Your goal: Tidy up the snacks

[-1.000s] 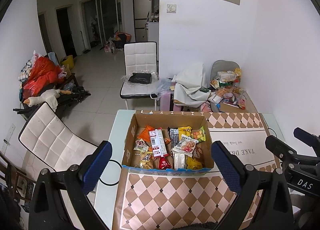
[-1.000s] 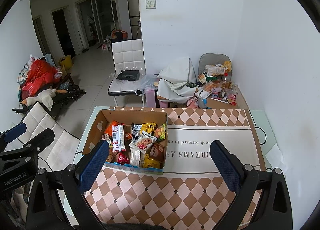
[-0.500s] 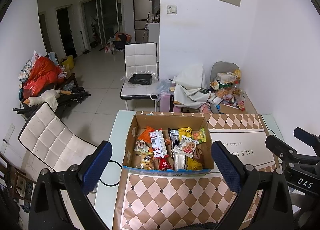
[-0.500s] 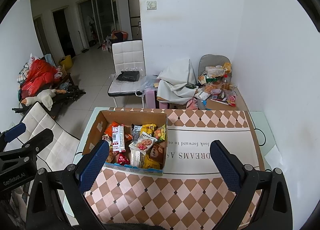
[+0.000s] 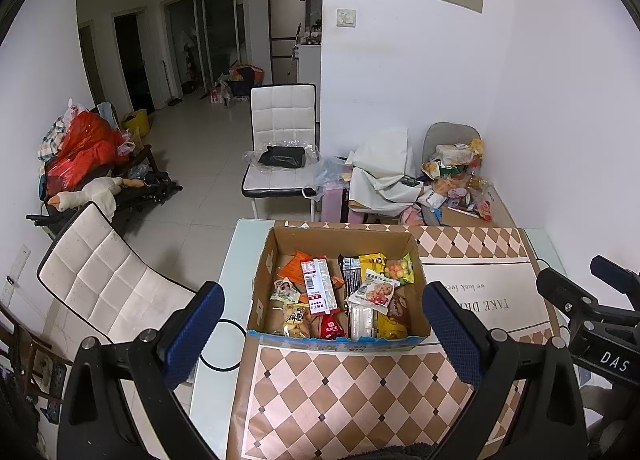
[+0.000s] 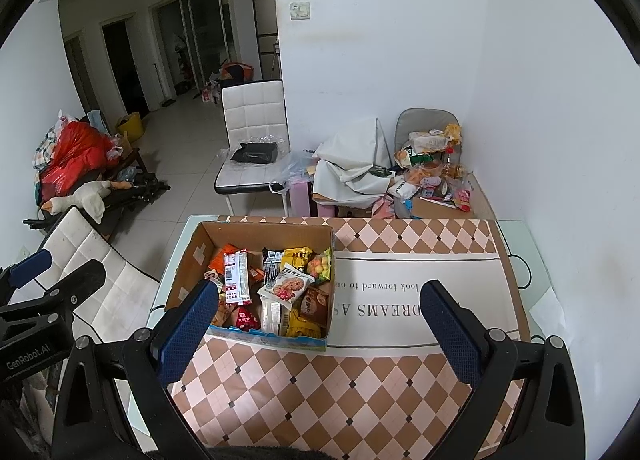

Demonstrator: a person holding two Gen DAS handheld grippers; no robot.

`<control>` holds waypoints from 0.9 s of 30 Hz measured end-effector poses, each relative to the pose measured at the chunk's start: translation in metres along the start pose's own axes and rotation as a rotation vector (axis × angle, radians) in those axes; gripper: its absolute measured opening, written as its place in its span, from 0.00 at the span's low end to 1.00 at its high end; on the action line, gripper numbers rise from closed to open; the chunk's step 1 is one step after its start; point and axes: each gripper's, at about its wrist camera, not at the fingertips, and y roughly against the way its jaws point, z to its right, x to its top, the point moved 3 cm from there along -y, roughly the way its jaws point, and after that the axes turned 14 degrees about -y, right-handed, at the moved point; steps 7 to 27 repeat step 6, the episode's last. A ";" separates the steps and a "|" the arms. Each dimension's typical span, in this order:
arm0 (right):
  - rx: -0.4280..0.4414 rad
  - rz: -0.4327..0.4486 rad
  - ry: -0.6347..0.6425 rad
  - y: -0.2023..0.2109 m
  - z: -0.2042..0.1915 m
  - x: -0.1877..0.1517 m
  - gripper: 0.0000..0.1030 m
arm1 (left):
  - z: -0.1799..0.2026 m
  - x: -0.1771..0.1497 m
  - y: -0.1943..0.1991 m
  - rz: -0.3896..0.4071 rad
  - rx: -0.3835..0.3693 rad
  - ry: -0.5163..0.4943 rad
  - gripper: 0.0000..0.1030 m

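Note:
An open cardboard box point(image 5: 262, 272) point(image 6: 188, 260) holds several snack packets, among them a white cookie bag point(image 5: 374, 292) point(image 6: 286, 286) and a red-and-white wafer pack point(image 5: 318, 290) point(image 6: 236, 276). It stands on the checkered table mat point(image 5: 340, 392) point(image 6: 320, 388). My left gripper point(image 5: 324, 324) is open and empty, held above the mat before the box. My right gripper point(image 6: 316, 320) is open and empty, to the right of the box. Each gripper shows at the edge of the other's view.
A white chair point(image 5: 104, 284) stands left of the table. Another white chair point(image 5: 280, 147) with a black bag stands beyond. A cluttered pile of snacks and bags point(image 5: 452, 183) lies past the table's far right corner. A wall is to the right.
Both grippers have drawn back and up a little, so the box sits slightly farther off in both views. Nothing was gripped or moved.

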 end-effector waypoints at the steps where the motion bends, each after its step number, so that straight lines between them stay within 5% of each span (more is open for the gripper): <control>1: 0.000 0.000 -0.002 0.000 -0.001 0.000 1.00 | 0.001 0.000 0.000 0.003 0.002 -0.001 0.98; 27: -0.001 0.002 -0.002 0.002 -0.002 0.001 1.00 | 0.002 -0.002 0.001 0.006 0.004 0.000 0.98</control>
